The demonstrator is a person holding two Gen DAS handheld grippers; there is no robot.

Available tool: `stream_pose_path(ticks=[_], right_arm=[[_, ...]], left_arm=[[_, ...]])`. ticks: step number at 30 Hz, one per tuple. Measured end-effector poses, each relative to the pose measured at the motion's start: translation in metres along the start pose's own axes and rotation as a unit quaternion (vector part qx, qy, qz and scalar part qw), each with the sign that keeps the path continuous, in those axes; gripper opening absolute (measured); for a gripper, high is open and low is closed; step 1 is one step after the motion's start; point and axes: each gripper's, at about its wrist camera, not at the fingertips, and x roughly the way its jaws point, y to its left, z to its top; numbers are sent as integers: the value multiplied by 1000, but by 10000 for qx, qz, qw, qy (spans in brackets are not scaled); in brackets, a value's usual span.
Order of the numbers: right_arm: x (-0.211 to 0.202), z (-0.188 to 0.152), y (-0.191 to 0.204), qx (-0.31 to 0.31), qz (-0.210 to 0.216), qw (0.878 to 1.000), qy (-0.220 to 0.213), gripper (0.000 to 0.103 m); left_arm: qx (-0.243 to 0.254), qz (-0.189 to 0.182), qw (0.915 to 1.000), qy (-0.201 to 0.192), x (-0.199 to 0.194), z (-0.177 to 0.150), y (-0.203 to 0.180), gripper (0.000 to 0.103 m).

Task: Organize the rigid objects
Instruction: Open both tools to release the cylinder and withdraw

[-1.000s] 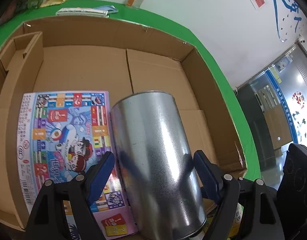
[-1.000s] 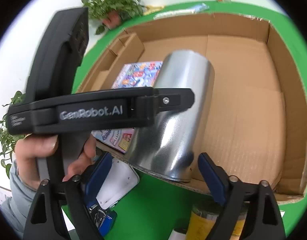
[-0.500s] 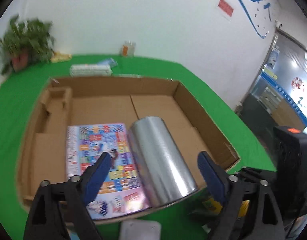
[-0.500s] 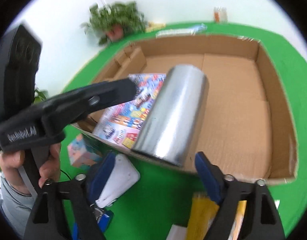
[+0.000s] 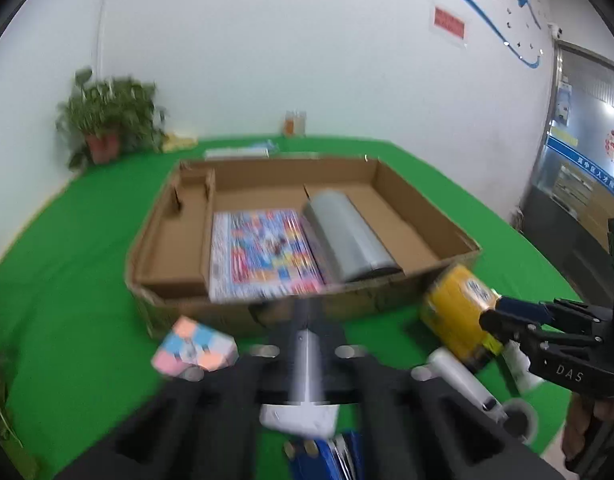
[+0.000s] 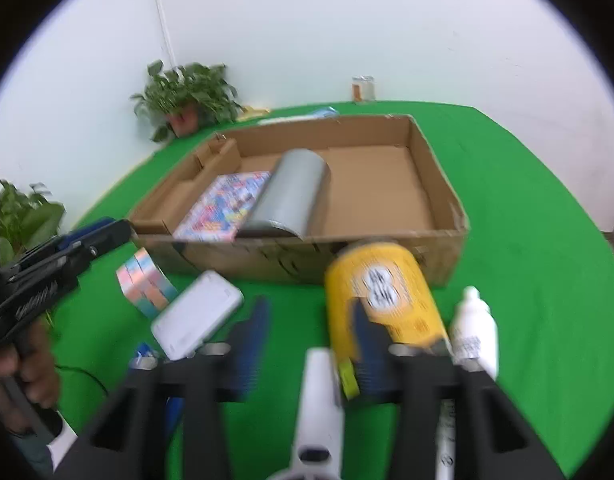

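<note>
cardboard box [image 6: 439, 184] fills the frame's centre, holding a board-game sheet [image 6: 223, 204] beside a lying silver cylinder [image 6: 291, 198]. yellow can [image 6: 383, 300] lies below it. right gripper [image 6: 307, 344] spread; left gripper [image 5: 307, 344] blurred, cannot tell.

You have one cardboard box [image 6: 439, 236] holding one silver tin [image 6: 291, 196] and one game board [image 6: 225, 204], plus one yellow can [image 6: 387, 296], one pastel cube [image 6: 145, 284], one white power bank [image 6: 197, 314], two white bottles [image 6: 473, 328] and two potted plants [image 6: 185, 98].
</note>
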Motion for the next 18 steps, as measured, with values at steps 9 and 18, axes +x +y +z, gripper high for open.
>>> stream_pose_path(ticks=[9, 18], right_arm=[[-38, -28, 7, -114, 91, 9987, -497, 93], [-35, -78, 24, -729, 48, 9973, 64, 93]], left_arm=[[-196, 167, 9995, -156, -23, -25, -7, 102], [-327, -94, 9992, 188, -23, -47, -23, 102]])
